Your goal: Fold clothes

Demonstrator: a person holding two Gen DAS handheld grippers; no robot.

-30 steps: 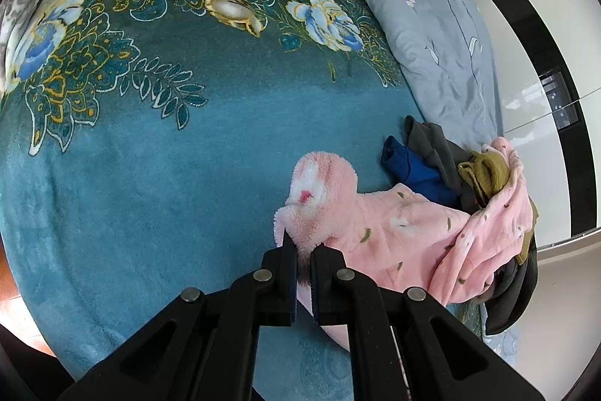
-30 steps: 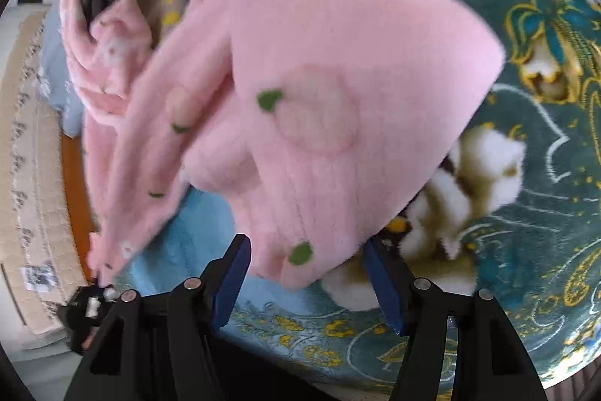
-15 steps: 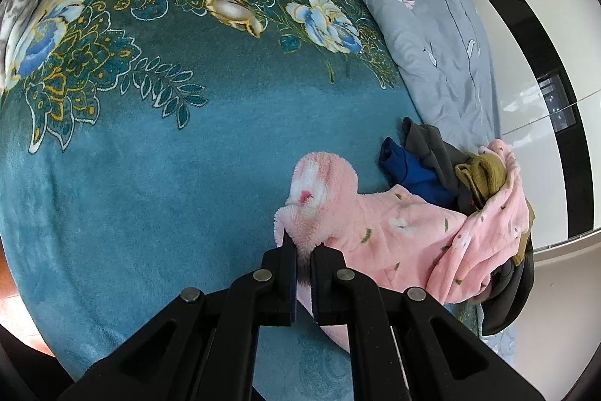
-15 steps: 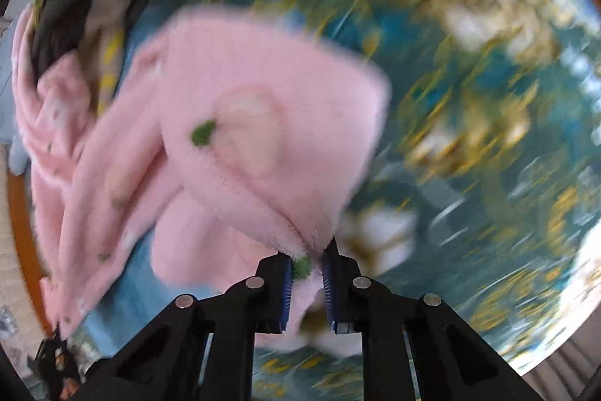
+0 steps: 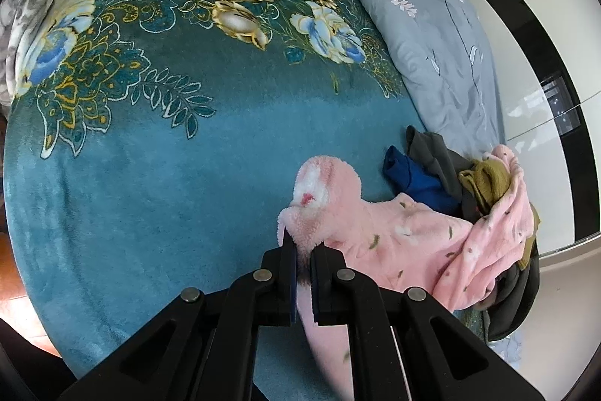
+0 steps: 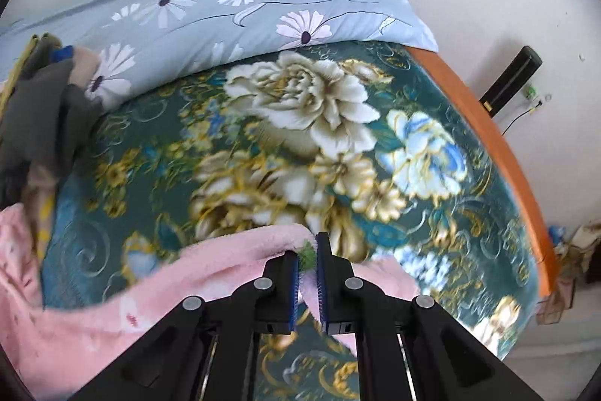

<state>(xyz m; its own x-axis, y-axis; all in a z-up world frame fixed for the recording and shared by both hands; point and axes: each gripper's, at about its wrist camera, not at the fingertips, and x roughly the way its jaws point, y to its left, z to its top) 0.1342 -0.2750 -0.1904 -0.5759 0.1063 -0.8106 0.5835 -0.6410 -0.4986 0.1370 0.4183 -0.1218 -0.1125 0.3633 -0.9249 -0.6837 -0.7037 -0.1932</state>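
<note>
Clothes pile [image 5: 488, 190] crowds pink garment [image 5: 394, 235] beside grey quilt [image 5: 443, 55].

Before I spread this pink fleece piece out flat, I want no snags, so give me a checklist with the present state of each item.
1. Left gripper clamped on the pink fleece garment: ok, fabric sits between the nearly closed fingers.
2. Right gripper clamped on the same garment: ok, an edge with a green mark is pinched.
3. Open room on the teal floral blanket for laying it flat: ok, a wide bare stretch lies to the left of the garment.
4. Garment free of the clothes pile: not ok, its far end drapes over the dark and olive pieces.
5. Garment untwisted between the grips: cannot tell.
</note>
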